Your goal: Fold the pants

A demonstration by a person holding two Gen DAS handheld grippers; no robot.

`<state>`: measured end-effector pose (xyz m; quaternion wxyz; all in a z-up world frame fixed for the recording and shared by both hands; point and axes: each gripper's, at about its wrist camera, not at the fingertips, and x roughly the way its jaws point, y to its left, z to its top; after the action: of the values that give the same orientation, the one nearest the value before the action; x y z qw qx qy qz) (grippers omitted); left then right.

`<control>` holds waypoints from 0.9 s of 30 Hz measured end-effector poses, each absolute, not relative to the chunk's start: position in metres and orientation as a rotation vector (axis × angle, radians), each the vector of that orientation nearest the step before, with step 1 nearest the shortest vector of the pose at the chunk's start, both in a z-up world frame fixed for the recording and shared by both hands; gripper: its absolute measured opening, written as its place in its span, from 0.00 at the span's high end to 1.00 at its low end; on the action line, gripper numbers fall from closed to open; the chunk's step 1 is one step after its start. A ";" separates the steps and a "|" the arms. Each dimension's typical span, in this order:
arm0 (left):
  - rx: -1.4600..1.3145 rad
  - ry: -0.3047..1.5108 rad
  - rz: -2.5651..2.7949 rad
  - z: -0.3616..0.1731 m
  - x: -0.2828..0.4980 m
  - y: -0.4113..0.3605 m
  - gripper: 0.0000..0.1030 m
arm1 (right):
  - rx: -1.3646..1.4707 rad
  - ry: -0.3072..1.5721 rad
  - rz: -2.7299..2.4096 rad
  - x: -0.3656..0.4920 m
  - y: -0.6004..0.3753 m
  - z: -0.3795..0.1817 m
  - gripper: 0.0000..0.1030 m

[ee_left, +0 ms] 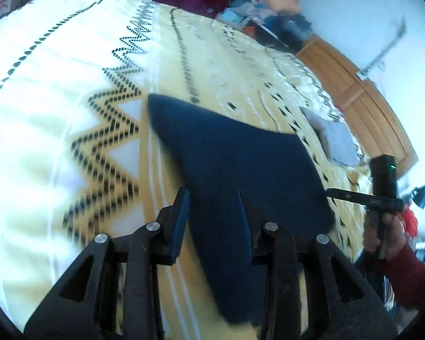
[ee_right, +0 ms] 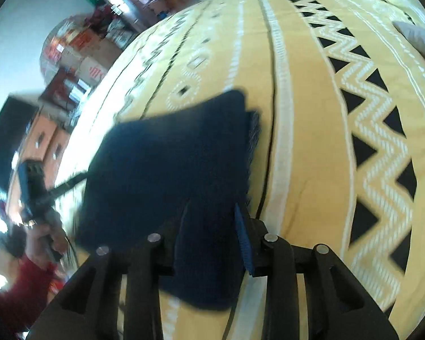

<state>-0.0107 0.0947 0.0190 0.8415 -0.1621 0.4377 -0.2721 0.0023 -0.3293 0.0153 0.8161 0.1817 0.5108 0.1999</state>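
Observation:
The dark navy pants (ee_left: 235, 167) lie folded into a compact block on the yellow patterned bedspread (ee_left: 79, 119). My left gripper (ee_left: 214, 195) is open, its fingers either side of the near edge of the pants. The right gripper shows at the right of this view (ee_left: 382, 195), held in a hand. In the right wrist view the pants (ee_right: 167, 170) lie just ahead. My right gripper (ee_right: 211, 212) is open with the near edge of the fabric between its fingers. The left gripper shows at the left there (ee_right: 34, 187).
A grey folded cloth (ee_left: 335, 138) lies on the bed beyond the pants, also at the top right of the right wrist view (ee_right: 419, 39). A wooden headboard (ee_left: 362, 99) runs along the far side. Clothes and boxes (ee_right: 82, 56) crowd the room past the bed's edge.

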 end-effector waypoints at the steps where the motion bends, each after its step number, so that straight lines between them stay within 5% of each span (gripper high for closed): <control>1: -0.357 0.934 -0.587 0.015 -0.020 0.093 0.67 | 0.373 1.093 0.419 -0.007 -0.326 0.014 0.55; 6: -0.318 0.983 -0.603 -0.009 -0.070 0.078 0.65 | 0.334 1.122 0.347 -0.030 -0.313 -0.003 0.51; 8: -0.278 0.964 -0.691 -0.003 -0.093 0.062 0.45 | 0.361 1.123 0.327 -0.029 -0.313 -0.006 0.49; 13: -0.277 1.035 -0.860 -0.004 -0.118 0.046 0.51 | 0.371 1.138 0.328 -0.022 -0.308 -0.005 0.48; 17: -0.369 0.913 -0.799 0.016 -0.108 0.067 0.51 | 0.377 1.150 0.329 -0.021 -0.314 -0.009 0.48; 19: -0.355 0.829 -0.736 0.027 -0.102 0.075 0.43 | 0.385 1.153 0.327 -0.022 -0.318 -0.013 0.49; 23: -0.246 0.927 -0.621 0.007 -0.076 0.064 0.38 | 0.418 1.136 0.294 -0.033 -0.324 -0.016 0.75; 27: -0.276 0.876 -0.612 0.016 -0.061 0.069 0.38 | 0.458 1.135 0.322 -0.048 -0.331 -0.019 0.80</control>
<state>-0.0612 0.0688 0.0158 0.8516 -0.1312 0.4161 -0.2905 -0.0482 -0.3311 -0.0185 0.8063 0.2141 0.5306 0.1503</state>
